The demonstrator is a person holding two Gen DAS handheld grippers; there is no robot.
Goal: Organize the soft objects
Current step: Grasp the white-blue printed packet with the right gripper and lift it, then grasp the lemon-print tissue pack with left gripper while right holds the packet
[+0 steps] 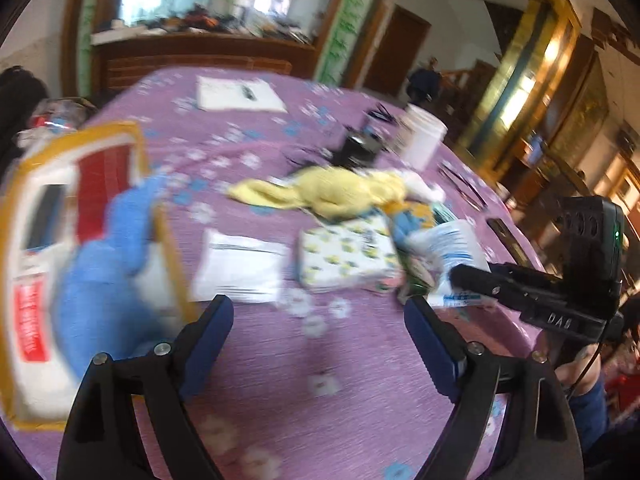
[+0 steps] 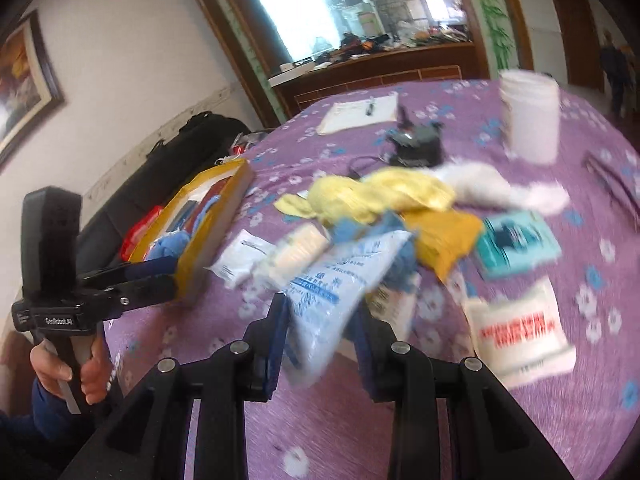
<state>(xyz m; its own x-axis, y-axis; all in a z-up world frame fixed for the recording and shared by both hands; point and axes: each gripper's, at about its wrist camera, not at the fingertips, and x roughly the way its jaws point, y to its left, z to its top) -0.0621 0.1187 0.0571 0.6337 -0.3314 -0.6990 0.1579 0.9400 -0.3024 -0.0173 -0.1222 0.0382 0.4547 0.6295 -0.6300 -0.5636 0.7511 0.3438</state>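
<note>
My left gripper (image 1: pixel 318 320) is open and empty above the purple tablecloth, beside a yellow-rimmed box (image 1: pixel 24 264) with a blue cloth (image 1: pixel 104 276) draped over its edge. My right gripper (image 2: pixel 320 320) is shut on a white-and-blue plastic packet (image 2: pixel 340 276) and holds it above the table; it shows in the left wrist view (image 1: pixel 460 248) too. A yellow cloth (image 2: pixel 376 194), a white fluffy piece (image 2: pixel 500 190), a mustard cloth (image 2: pixel 444 236) and a blue cloth (image 2: pixel 400 264) lie in a heap behind the packet. The box (image 2: pixel 216 216) lies to the left.
A white packet with red print (image 2: pixel 520 332), a teal packet (image 2: pixel 516 244), a small white packet (image 1: pixel 240 264) and a patterned tissue pack (image 1: pixel 348 252) lie on the cloth. A white tub (image 2: pixel 528 116), a black device (image 2: pixel 416 144) and a notepad (image 1: pixel 236 94) stand farther back.
</note>
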